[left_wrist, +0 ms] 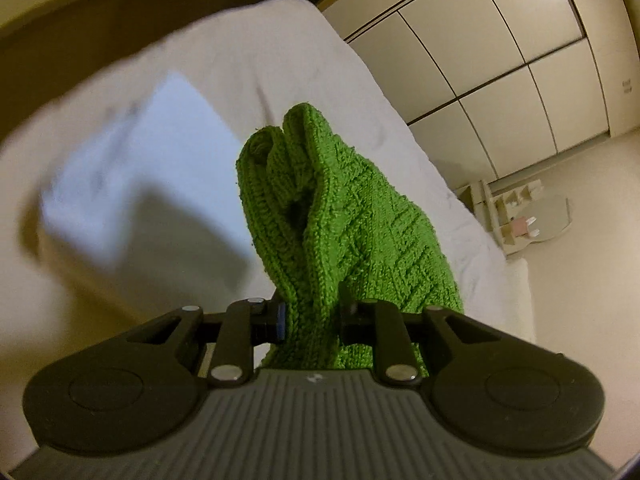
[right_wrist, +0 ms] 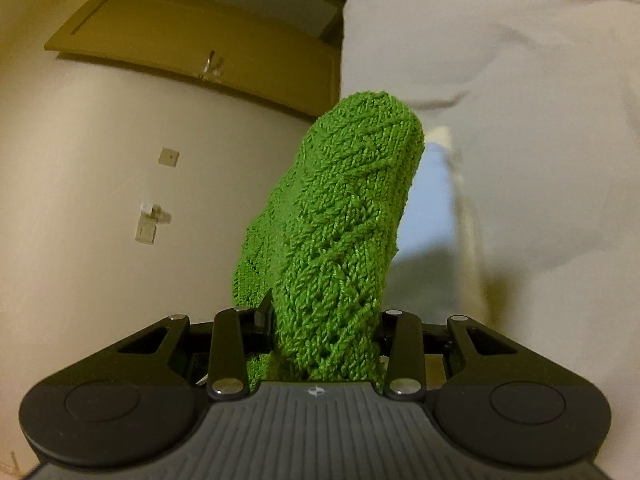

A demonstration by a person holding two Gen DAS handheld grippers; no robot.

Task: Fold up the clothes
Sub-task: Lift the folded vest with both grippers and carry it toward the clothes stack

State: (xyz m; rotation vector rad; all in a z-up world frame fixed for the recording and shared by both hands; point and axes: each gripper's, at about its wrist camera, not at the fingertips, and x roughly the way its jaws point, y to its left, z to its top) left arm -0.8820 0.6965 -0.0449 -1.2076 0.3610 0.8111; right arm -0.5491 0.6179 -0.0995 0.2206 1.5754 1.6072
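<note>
Clamping green knitwear (left_wrist: 340,216), both tools (left_wrist: 310,320) (right_wrist: 324,324) hang above the white bed (left_wrist: 248,52) near pale cupboards (left_wrist: 500,60).

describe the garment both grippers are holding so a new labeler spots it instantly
Start at the big white bed that fills both wrist views. Above it, a bright green knitted garment is pinched in the left gripper and the right gripper. Its chunky textured knit and vivid green set it apart from the flat pale blue cloth lying on the bed.

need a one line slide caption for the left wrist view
Left gripper shut on a bright green cable-knit garment, bunched above a white-sheeted bed with a folded pale blue cloth.
</note>
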